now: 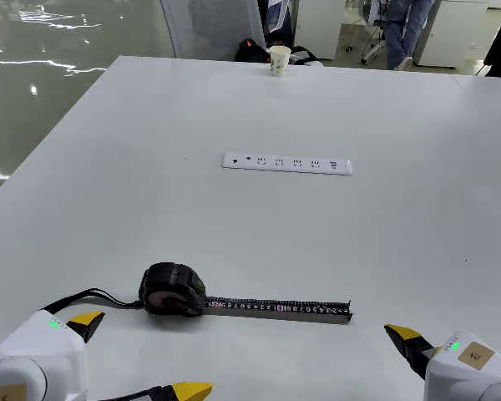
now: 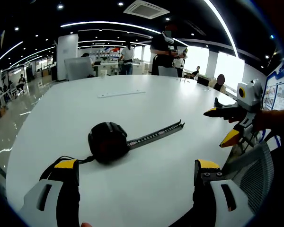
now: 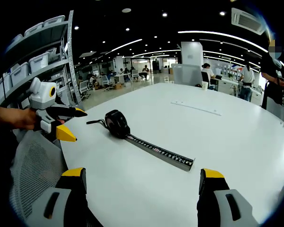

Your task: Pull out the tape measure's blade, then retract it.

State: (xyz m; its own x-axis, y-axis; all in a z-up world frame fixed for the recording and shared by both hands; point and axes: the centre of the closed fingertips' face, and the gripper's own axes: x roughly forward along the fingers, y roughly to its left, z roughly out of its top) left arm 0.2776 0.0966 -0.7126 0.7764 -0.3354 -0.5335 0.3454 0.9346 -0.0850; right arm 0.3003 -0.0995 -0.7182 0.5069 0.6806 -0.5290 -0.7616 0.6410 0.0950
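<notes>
A black tape measure (image 1: 173, 289) lies on the white table (image 1: 317, 109), its dark blade (image 1: 280, 309) pulled out to the right and lying flat, ending in a hook (image 1: 348, 312). A black wrist strap (image 1: 83, 298) trails left from the case. My left gripper (image 1: 138, 355) is open at the near left, short of the case (image 2: 109, 141), nothing between its yellow-tipped fingers. My right gripper (image 1: 405, 338) is open at the near right, close to the blade's end (image 3: 187, 163). Neither touches the tape. Each gripper appears in the other's view: right gripper (image 2: 225, 125), left gripper (image 3: 66, 124).
A white power strip (image 1: 286, 163) lies flat mid-table. A paper cup (image 1: 279, 60) stands at the far edge. Office chairs and people stand beyond the table. A mesh chair back (image 3: 35, 165) is close beside the near edge.
</notes>
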